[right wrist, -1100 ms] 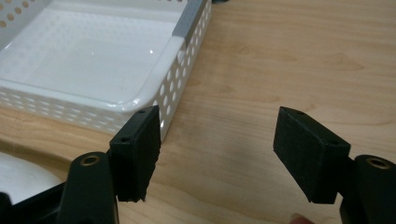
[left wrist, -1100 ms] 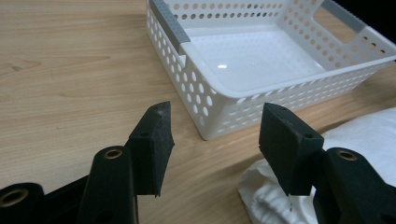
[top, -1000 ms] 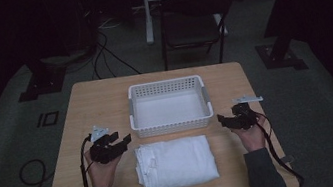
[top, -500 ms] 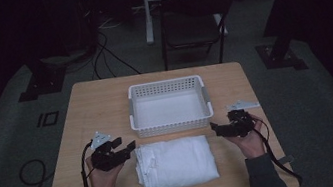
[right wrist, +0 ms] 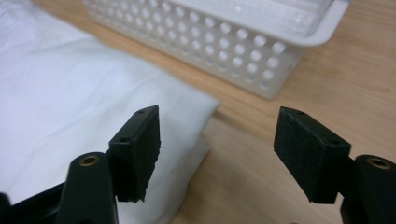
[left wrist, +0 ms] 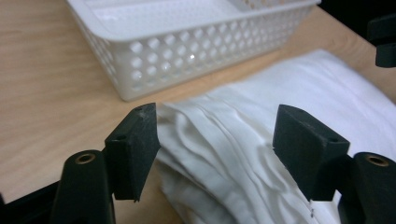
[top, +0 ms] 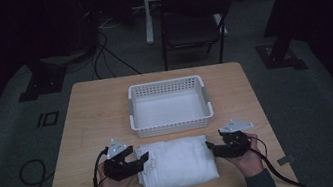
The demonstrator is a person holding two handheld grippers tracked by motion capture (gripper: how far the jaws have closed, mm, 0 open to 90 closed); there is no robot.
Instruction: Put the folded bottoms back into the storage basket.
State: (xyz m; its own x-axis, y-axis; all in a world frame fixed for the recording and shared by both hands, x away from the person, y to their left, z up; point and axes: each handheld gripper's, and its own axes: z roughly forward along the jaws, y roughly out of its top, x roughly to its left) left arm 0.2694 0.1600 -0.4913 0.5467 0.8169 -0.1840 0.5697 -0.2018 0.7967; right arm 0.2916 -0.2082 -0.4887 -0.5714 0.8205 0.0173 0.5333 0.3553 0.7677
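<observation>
A folded white cloth lies on the wooden table, just in front of a white perforated basket. My left gripper is open at the cloth's left edge; the layered folds sit between its jaws. My right gripper is open at the cloth's right edge. In the right gripper view the cloth's corner lies partly between the jaws, with bare table under the other jaw. The basket looks empty.
A dark chair stands beyond the far table edge, with stands and cables on the floor. Bare wood lies to the left and right of the basket. Cables trail from both grippers toward the near edge.
Both grippers moved inward and toward the near edge, from beside the basket's front corners to the left and right edges of the cloth. The cloth and basket stayed put.
</observation>
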